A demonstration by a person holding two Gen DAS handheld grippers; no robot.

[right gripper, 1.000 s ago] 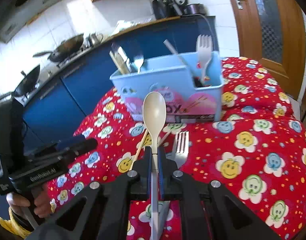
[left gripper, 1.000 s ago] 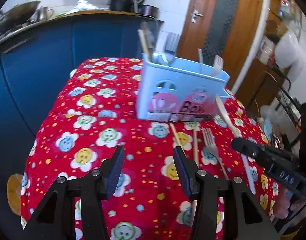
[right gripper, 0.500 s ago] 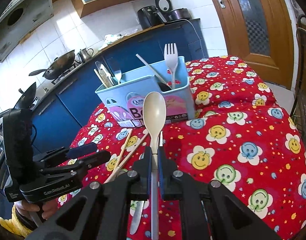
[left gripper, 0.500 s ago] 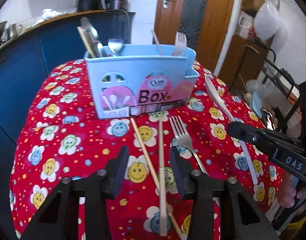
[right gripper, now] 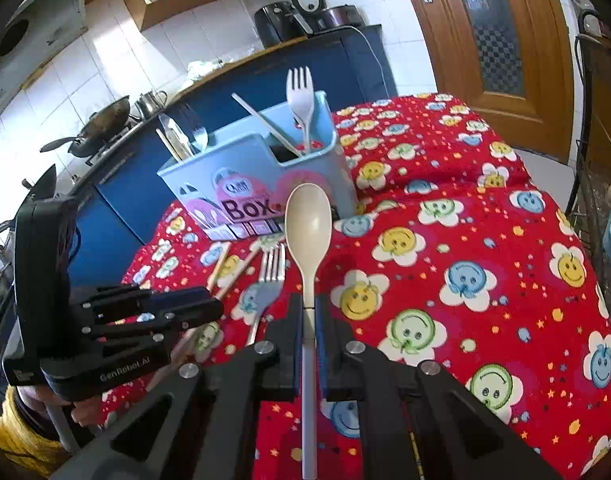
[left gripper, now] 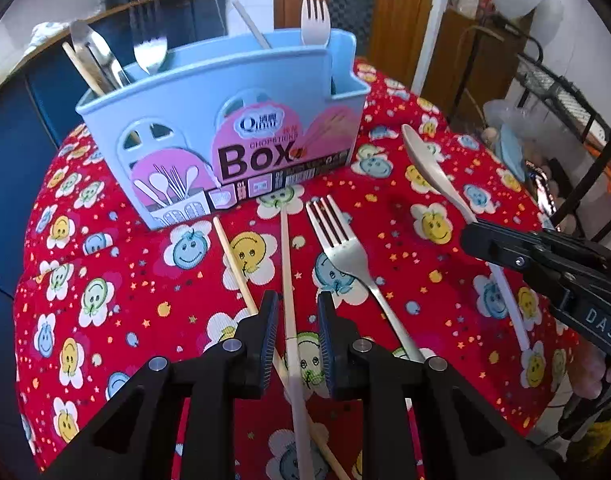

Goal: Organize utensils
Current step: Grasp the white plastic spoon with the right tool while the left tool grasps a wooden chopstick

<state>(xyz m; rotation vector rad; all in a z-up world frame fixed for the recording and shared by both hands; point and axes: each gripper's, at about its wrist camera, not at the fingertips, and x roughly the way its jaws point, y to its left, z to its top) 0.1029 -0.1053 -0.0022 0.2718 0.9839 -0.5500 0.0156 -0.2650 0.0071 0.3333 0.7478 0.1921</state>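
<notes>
The right tongs [right gripper: 308, 344] clamp a beige spoon [right gripper: 308, 224] by its handle. The left tongs [left gripper: 295, 320] — narrow, jaws just closing — straddle a chopstick [left gripper: 286, 264] on the desk [left gripper: 125, 300], unpinched, before the blue utensil box [left gripper: 225, 128].

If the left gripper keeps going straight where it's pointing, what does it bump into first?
Probably the pale wooden chopstick lying between the left gripper fingers, then the red flowered tablecloth under it. Depth is hard to judge.
</notes>
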